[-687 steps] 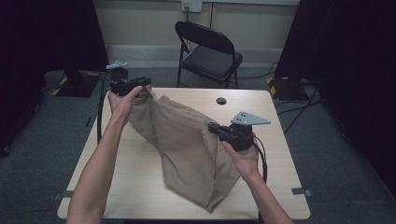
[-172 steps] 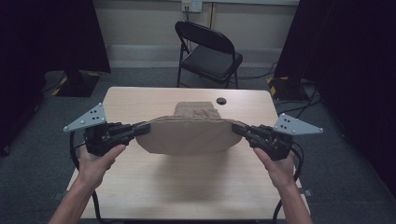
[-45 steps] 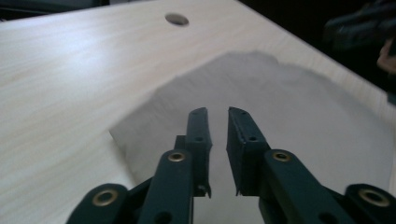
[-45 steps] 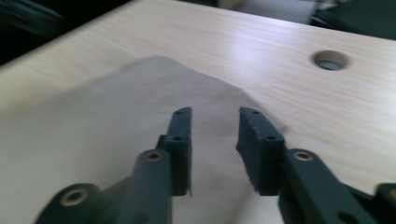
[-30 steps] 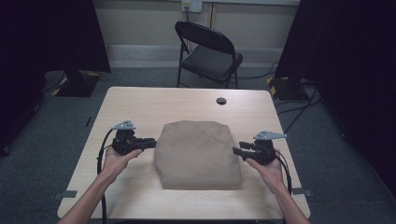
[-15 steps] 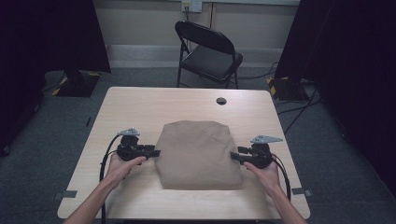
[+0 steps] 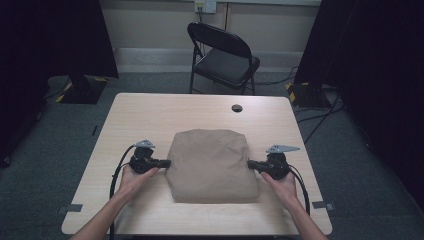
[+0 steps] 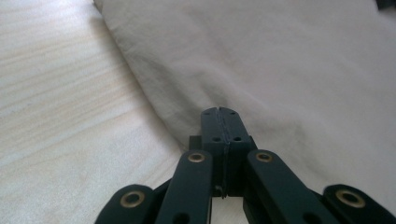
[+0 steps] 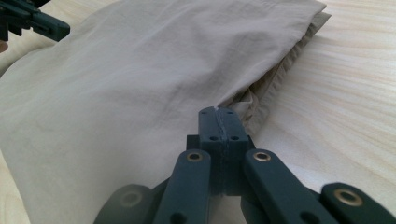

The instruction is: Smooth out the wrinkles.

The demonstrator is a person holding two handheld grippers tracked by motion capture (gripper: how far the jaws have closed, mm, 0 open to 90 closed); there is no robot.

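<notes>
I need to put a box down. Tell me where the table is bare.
Bare: the far strip of the table beyond the cloth, apart from the small black disc; also the far-left corner. Crowded: both sides of the cloth, where the left gripper and right gripper sit.

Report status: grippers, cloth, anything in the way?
Left gripper and right gripper shut at opposite edges of the folded tan cloth. Whether either pinches fabric, unclear. Nothing near on the table.

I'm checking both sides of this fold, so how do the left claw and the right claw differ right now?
The left claw meets the folded tan cloth at its smooth folded left edge; the right claw meets its right edge, where layered hems show. The left carries a smaller-looking grey plate than the right. Both are shut, lying low on the table.
</notes>
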